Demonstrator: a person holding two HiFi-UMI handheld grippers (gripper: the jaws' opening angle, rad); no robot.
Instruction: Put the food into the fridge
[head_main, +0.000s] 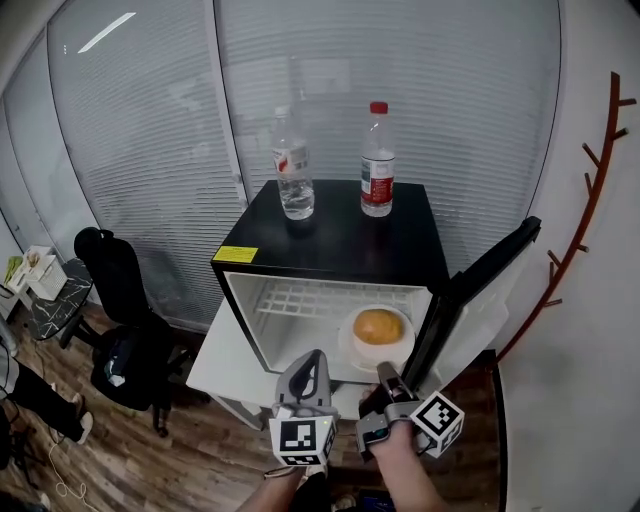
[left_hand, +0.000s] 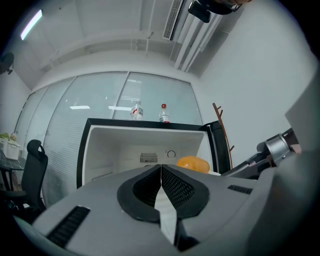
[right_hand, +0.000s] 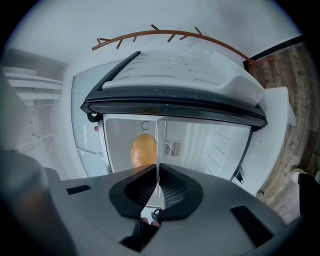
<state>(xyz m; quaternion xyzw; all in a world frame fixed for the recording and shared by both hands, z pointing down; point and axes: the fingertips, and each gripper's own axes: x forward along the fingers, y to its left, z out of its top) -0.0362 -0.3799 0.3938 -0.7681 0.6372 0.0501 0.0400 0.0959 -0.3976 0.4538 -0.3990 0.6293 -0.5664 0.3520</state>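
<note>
A small black fridge (head_main: 330, 262) stands open, its door (head_main: 470, 295) swung out to the right. Inside, on the floor of its white compartment, an orange bun (head_main: 378, 326) lies in a white bowl (head_main: 356, 350). The bun (left_hand: 193, 163) also shows in the left gripper view and the bun (right_hand: 143, 150) in the right gripper view. My left gripper (head_main: 312, 358) is held just in front of the fridge opening, jaws shut and empty. My right gripper (head_main: 384, 372) sits beside it near the door's lower edge, turned on its side, jaws shut with nothing between them.
Two water bottles (head_main: 292, 165) (head_main: 377, 160) stand on the fridge top. A wire shelf (head_main: 330, 297) spans the upper compartment. The fridge rests on a white low table (head_main: 225, 360). A black office chair (head_main: 125, 305) is at the left, a brown coat rack (head_main: 590, 190) at the right.
</note>
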